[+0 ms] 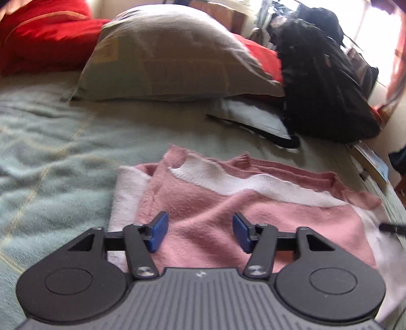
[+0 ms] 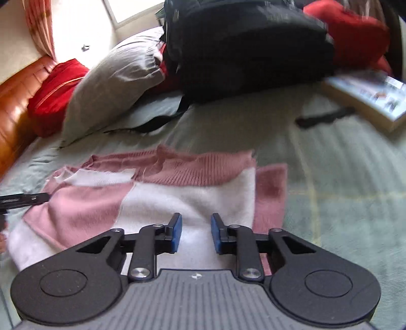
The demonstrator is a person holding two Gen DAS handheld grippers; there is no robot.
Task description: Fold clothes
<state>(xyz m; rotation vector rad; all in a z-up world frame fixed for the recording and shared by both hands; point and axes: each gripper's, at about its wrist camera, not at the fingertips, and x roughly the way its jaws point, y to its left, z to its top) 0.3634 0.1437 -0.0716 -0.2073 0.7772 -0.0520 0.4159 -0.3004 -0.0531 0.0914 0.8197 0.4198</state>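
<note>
You had daylight flooding in from a window (image 2: 132,11) behind the bed, blown out to white glare in both views. Motion blur softened the backpack (image 1: 322,83) and pillow (image 1: 167,55). The fisheye bent the edges, and the corners fell dark.

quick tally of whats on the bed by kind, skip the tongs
sweater, pink and white: 1
pillows: 2, a grey one and a flatter pale one under it
red cushions or bedding: at least 2 visible pieces
black backpack: 1
book: 1
Total: 7
</note>
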